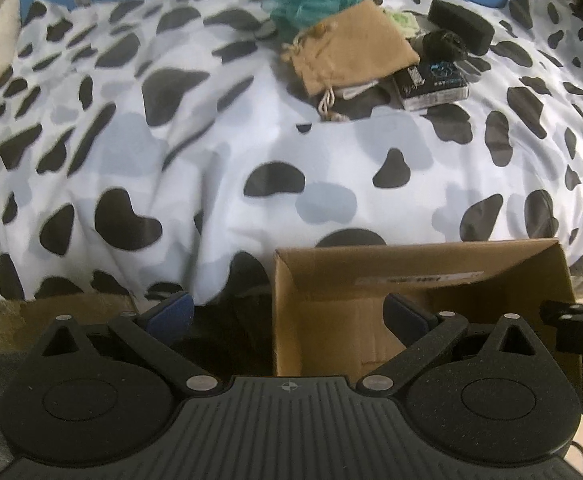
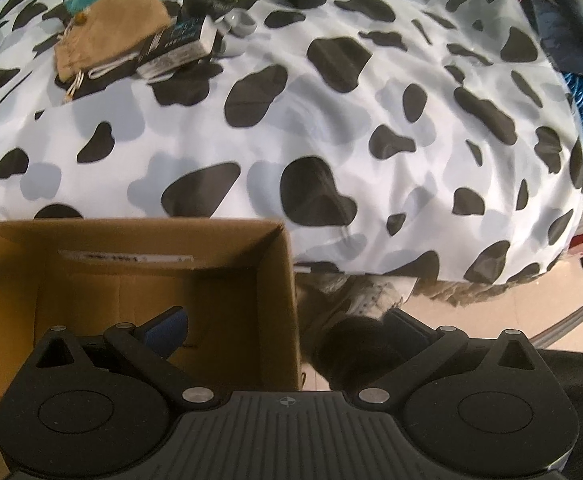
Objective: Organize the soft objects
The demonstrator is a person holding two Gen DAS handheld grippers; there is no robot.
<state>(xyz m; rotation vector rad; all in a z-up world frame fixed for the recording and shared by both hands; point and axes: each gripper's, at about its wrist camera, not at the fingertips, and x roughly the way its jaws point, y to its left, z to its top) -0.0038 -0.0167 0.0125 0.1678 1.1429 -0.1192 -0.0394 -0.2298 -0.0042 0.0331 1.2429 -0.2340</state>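
Soft objects wait in a pile at the far side of the bed, and my cardboard box (image 2: 139, 280) looks empty.

I hold my left gripper (image 1: 289, 314) and my right gripper (image 2: 289, 326) low at the near edge of the bed, both with the fingers wide apart and nothing between them. The box stands just in front of them, against the cow-print duvet (image 1: 211, 160), and I see only a label strip inside it. The pile is well apart from the box: a teal mesh sponge (image 1: 315, 0), a tan drawstring pouch (image 1: 351, 48) leaning on it, a black foam block (image 1: 461, 26), a crumpled black thing and a small dark carton (image 1: 431, 84). I judge that the sorting is not started, so every piece is left to carry.
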